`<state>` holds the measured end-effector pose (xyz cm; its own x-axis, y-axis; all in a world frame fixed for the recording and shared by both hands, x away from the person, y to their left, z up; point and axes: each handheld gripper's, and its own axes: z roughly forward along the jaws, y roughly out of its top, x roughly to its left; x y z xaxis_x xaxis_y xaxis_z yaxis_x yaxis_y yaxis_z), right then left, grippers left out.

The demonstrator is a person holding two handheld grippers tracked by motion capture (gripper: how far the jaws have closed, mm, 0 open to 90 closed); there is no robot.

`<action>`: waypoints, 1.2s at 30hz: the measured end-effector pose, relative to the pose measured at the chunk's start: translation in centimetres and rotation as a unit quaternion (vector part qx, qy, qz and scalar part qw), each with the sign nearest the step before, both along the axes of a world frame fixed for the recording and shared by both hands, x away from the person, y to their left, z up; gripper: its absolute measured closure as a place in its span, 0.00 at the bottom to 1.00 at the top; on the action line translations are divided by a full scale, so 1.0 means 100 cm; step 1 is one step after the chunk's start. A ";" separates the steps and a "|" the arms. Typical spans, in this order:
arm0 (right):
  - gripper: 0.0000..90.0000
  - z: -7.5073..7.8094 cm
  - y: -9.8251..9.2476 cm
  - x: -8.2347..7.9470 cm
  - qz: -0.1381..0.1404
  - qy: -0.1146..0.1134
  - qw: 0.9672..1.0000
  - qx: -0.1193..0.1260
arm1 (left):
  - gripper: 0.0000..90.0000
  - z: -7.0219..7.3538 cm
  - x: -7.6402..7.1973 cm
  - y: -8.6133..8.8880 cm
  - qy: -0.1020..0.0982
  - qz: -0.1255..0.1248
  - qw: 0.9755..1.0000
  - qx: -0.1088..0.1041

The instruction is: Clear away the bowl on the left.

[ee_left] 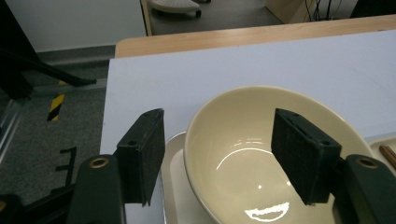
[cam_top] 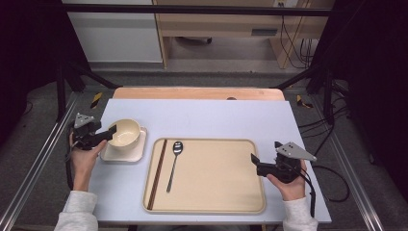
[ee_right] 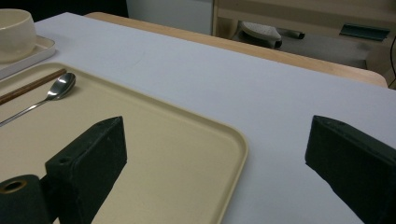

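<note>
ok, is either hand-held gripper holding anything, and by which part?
Nothing held. The left hand-held gripper straddles the bowl near rim, pads not pressing. The right hand-held gripper is open over the tray edge.

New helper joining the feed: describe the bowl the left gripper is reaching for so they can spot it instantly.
On the pale blue tabletop, look left of the large beige tray to a small cream square plate. The round, glossy cream bowl sits on it, its rim between the left gripper's open jaws; it is the only deep vessel.

Glossy ceramic-looking bowl [ee_left: 261, 154], polished metal spoon [cam_top: 174, 163], matt plastic-looking tray [cam_top: 216, 192].
</note>
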<state>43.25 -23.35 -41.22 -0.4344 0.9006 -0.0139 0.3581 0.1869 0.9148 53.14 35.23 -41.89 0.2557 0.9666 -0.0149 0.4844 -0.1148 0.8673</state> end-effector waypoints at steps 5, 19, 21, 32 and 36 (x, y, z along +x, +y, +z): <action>0.06 0.000 0.000 0.000 0.000 0.000 1.000 0.000 | 0.44 -0.006 0.004 0.002 0.016 -0.001 1.000 0.005; 0.06 -0.001 0.001 0.001 0.003 0.003 1.000 -0.003 | 0.64 -0.023 0.016 0.002 0.062 -0.001 0.998 0.011; 0.06 -0.001 0.001 0.001 0.002 0.003 1.000 -0.003 | 0.67 -0.024 0.017 0.001 0.065 -0.001 0.998 0.013; 0.06 -0.002 0.002 0.001 0.003 0.003 1.000 -0.003 | 0.78 -0.032 0.024 0.001 0.104 0.014 0.994 0.011; 0.06 -0.001 0.001 0.001 0.001 0.003 1.000 -0.002 | 0.83 -0.031 0.024 -0.001 0.106 0.025 0.994 0.021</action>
